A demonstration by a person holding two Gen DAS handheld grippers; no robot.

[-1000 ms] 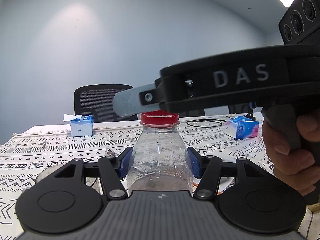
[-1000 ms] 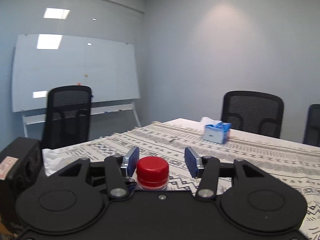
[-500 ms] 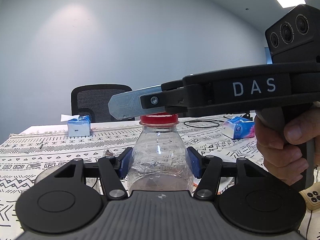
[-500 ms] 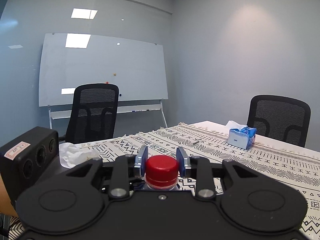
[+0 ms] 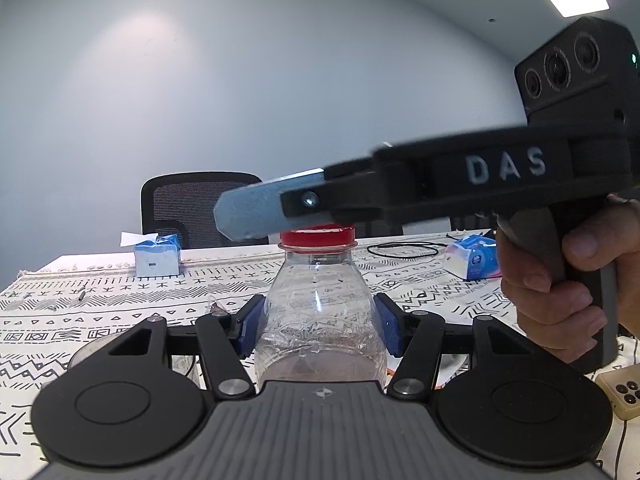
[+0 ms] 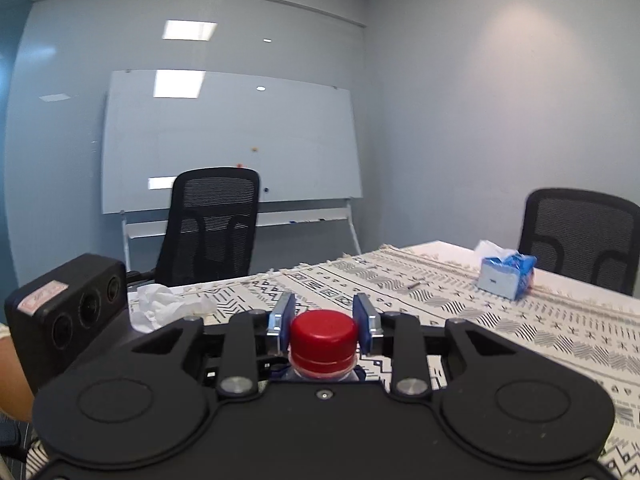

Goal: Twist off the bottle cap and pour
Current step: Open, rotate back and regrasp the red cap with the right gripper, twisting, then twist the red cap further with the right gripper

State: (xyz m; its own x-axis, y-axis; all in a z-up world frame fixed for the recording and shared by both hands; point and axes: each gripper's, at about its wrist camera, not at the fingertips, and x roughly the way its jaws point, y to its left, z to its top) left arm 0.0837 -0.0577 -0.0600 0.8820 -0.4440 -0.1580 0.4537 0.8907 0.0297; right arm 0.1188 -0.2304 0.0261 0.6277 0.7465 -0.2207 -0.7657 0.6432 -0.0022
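Observation:
A clear plastic bottle (image 5: 316, 280) with a red cap (image 5: 318, 236) stands upright on the patterned tablecloth (image 5: 100, 308). My left gripper (image 5: 320, 328) is shut on the bottle's body, its blue pads pressed against both sides. A hand holds my right gripper (image 6: 324, 320), which reaches in level from the right over the bottle's top. Its jaws are opening, with the cap (image 6: 323, 336) between them. The pads stand just off the cap's sides. In the left wrist view one grey finger (image 5: 248, 216) hides the cap's upper part.
Blue tissue boxes (image 5: 156, 254) (image 5: 474, 258) sit at the far side, with a black cable loop (image 5: 404, 249) between them. A crumpled tissue (image 6: 160, 306) lies at the table's edge. A tan dotted tile (image 5: 624, 392) lies near right. Black chairs (image 6: 212, 220) and a whiteboard (image 6: 228, 140) stand around.
The right gripper has swung round the cap, so its view has turned. Its pads gripped the cap half a second ago and now stand slightly off it. The left gripper and bottle stayed put.

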